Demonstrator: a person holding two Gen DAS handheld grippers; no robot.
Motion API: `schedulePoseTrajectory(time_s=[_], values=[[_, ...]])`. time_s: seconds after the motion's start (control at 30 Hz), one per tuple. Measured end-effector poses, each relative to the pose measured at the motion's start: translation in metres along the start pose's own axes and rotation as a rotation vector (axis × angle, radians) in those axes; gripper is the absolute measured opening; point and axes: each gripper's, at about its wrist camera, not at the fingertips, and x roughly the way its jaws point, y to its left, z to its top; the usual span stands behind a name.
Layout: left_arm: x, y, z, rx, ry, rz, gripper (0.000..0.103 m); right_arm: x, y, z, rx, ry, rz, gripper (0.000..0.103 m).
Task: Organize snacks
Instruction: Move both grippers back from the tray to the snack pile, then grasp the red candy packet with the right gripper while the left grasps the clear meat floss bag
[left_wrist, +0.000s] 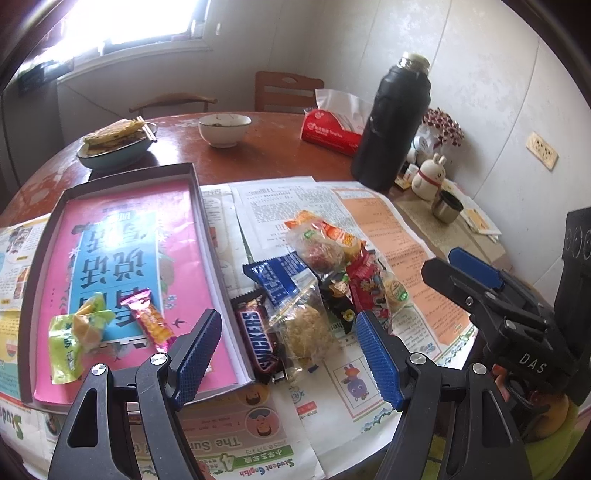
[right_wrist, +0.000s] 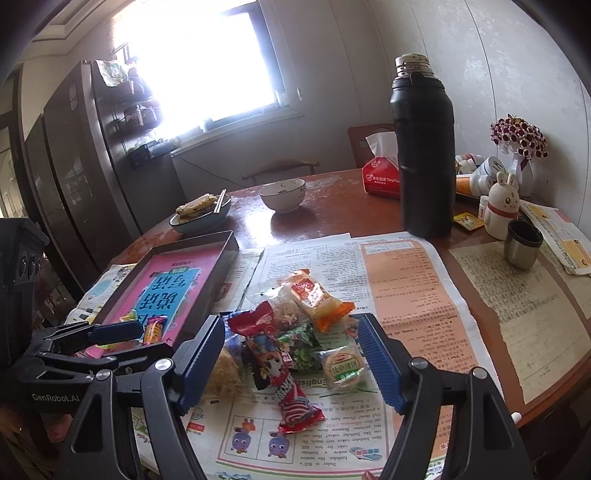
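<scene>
A pile of wrapped snacks lies on newspaper: a Snickers bar (left_wrist: 258, 339), a blue wrapper (left_wrist: 277, 280), a clear pack with a shredded cake (left_wrist: 306, 332), an orange pack (left_wrist: 325, 229) and a red pack (left_wrist: 365, 284). My left gripper (left_wrist: 290, 358) hovers open over the Snickers bar and the cake pack, pads apart from both. My right gripper (right_wrist: 291, 362) is open above the red pack (right_wrist: 273, 354) and a round cookie pack (right_wrist: 341, 365). The dark tray (left_wrist: 199, 206) with a pink liner holds a green-yellow pack (left_wrist: 74, 332) and a pink-orange pack (left_wrist: 151, 321).
On the round wooden table stand a tall black thermos (right_wrist: 424, 147), a steel cup (right_wrist: 522, 243), a rabbit figure (right_wrist: 502, 206), a red tissue pack (left_wrist: 332, 129), a white bowl (left_wrist: 223, 129) and a plate of flatbread with chopsticks (left_wrist: 114, 144). Chairs stand behind.
</scene>
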Motion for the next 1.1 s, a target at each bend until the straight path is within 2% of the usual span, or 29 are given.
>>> schedulePoseTrajectory(time_s=[0.3, 0.53, 0.7, 0.9, 1.07, 1.1], values=[[0.014, -0.015, -0.006, 0.105, 0.045, 0.03, 0.077, 0.002, -0.007, -0.005, -0.009, 0.023, -0.003, 0.074], [0.025, -0.025, -0.009, 0.27, 0.087, 0.091, 0.077, 0.01, -0.007, -0.013, -0.047, 0.074, 0.001, 0.074], [0.033, -0.032, -0.004, 0.367, 0.104, 0.08, 0.077, 0.019, -0.003, -0.021, -0.101, 0.132, 0.013, 0.074], [0.046, -0.033, 0.0, 0.46, 0.159, 0.063, 0.077, 0.03, 0.0, -0.032, -0.161, 0.188, 0.028, 0.074], [0.054, -0.034, 0.0, 0.488, 0.189, 0.049, 0.077, 0.041, 0.005, -0.039, -0.2, 0.221, 0.037, 0.055], [0.056, -0.035, 0.0, 0.492, 0.191, 0.05, 0.077, 0.044, 0.007, -0.041, -0.209, 0.228, 0.043, 0.054]])
